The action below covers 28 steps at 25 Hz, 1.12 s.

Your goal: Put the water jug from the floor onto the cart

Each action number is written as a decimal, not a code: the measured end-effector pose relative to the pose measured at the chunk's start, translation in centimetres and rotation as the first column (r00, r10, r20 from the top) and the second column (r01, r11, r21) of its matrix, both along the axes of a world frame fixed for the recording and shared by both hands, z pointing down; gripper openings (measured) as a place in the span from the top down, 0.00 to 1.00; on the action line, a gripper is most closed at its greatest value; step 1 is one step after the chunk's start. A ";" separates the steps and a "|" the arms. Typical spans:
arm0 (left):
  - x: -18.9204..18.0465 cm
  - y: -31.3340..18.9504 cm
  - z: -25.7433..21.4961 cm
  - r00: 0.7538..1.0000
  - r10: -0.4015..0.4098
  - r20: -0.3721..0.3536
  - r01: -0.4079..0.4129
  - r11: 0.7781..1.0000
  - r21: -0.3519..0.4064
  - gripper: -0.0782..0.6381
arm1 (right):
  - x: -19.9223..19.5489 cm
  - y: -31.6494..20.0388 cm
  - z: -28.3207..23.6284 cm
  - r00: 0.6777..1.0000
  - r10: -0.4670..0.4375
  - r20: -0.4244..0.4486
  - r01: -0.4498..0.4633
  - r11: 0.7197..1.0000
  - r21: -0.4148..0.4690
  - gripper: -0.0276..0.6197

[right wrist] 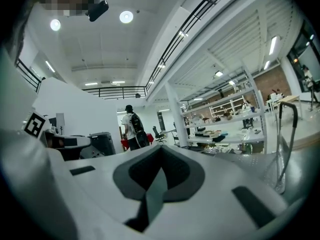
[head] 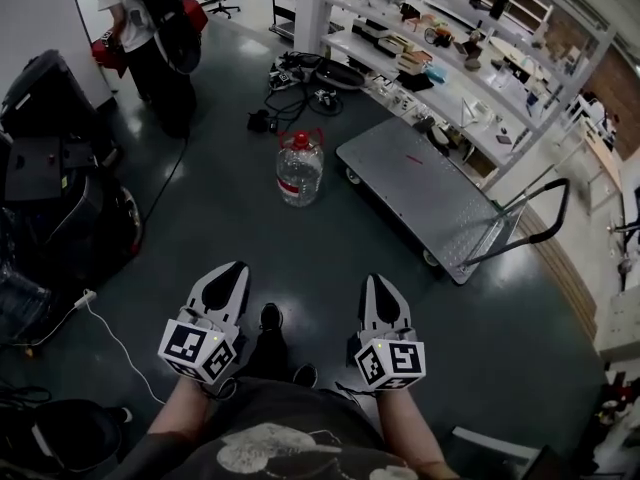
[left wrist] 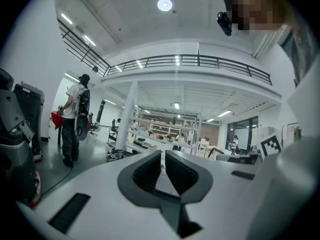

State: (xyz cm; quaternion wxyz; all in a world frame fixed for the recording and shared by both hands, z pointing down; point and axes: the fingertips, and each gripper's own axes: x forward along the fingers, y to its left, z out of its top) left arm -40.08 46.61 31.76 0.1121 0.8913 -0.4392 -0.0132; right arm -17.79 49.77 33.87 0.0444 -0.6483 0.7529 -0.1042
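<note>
Dark, glossy workshop floor [head: 230,218] fills most of the head view, with long white shelving [head: 440,68] crowded with small items running along the far right. The water jug [head: 299,168] stands upright on the floor, well ahead of both tools. It is clear, with a red cap and a red carry handle. Just to its right, but not touching it, sits the cart [head: 420,183], a low grey flatbed on small wheels whose black push handle [head: 535,223] rises at its near right end. A tangle of black cables [head: 300,73] lies on the floor beyond the jug, near the foot of the shelving. At far left a person [head: 150,38] with a backpack stands facing away, and bulky black equipment [head: 55,188] lines the left edge, with a white cord [head: 110,333] trailing across the floor beside it.

Both tools are held low and near, pointing roughly level toward the jug, well short of it. The left tool [head: 230,276] has its jaws only slightly apart — a thin slit shows between the ribbed pads in the left gripper view, with nothing in it. The right tool [head: 379,286] has its jaws fully together and grips nothing; in the right gripper view the pads meet along one line. The jug rests on the floor, between the cart and the open floor to its left, touched by neither tool.
</note>
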 end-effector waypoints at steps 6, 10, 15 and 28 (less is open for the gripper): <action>-0.4 -5.1 0.6 1.000 0.004 -0.025 -0.004 1.000 -0.011 0.85 | -0.4 -3.9 0.0 0.999 0.014 -0.040 -0.014 1.000 -0.014 0.97; -1.0 -9.4 1.7 0.999 0.009 -0.038 -0.011 0.999 -0.039 0.88 | -0.7 -7.9 0.5 0.997 0.035 -0.068 -0.036 0.999 -0.022 0.97; -1.6 -15.8 2.7 0.999 0.021 -0.036 -0.023 0.998 -0.064 0.88 | -1.2 -14.2 1.1 0.994 0.053 -0.093 -0.056 0.998 -0.037 0.97; -3.6 -30.2 2.6 0.998 0.068 -0.001 -0.068 0.996 -0.052 0.88 | -2.6 -29.7 1.7 0.992 0.095 -0.081 -0.099 0.994 -0.053 0.97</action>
